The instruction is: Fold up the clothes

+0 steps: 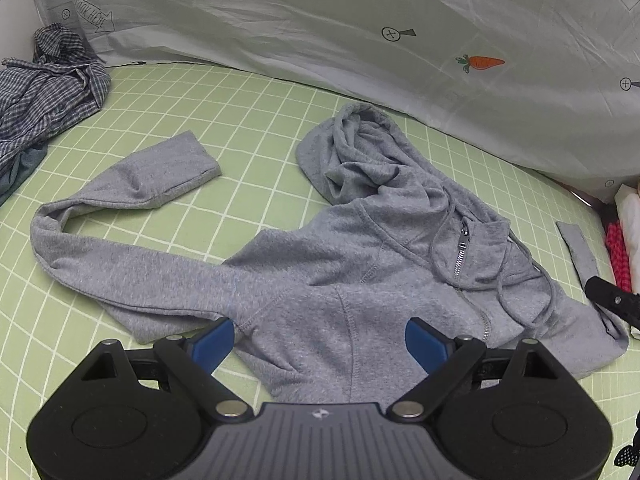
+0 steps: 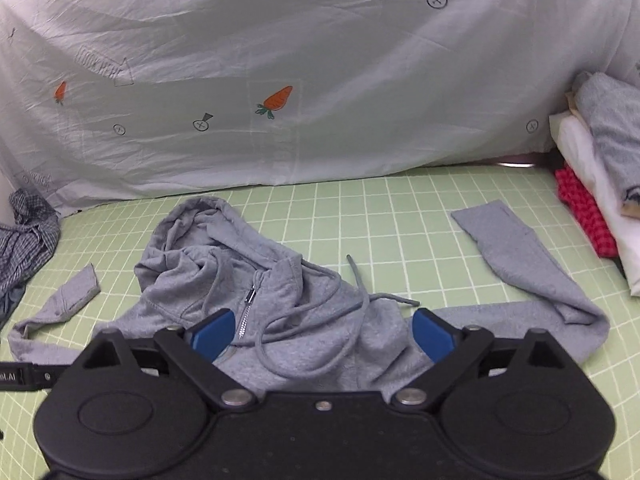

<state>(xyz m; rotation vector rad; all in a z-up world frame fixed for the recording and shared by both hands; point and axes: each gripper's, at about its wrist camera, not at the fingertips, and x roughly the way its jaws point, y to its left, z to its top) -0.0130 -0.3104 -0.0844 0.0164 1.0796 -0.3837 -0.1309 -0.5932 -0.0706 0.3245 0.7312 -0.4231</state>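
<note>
A grey zip hoodie (image 1: 340,280) (image 2: 280,304) lies front up and rumpled on the green grid mat (image 1: 248,120) (image 2: 400,216). Its hood (image 1: 360,148) (image 2: 188,232) is bunched toward the back. One sleeve (image 1: 132,184) bends out to the left, and the other sleeve (image 2: 528,264) stretches right. My left gripper (image 1: 320,336) hovers open over the hoodie's lower left body, its blue pads (image 1: 214,340) clear of the cloth. My right gripper (image 2: 322,330) stands open over the chest by the zipper (image 2: 248,308) and drawstrings, holding nothing. In the left wrist view, part of the right gripper (image 1: 612,300) shows at the right edge.
A crumpled blue plaid shirt (image 1: 44,92) (image 2: 24,236) lies at the mat's far left. A stack of folded clothes (image 2: 600,184), red, white and grey, stands at the right edge. A white sheet with carrot prints (image 1: 360,20) (image 2: 280,80) rises behind the mat.
</note>
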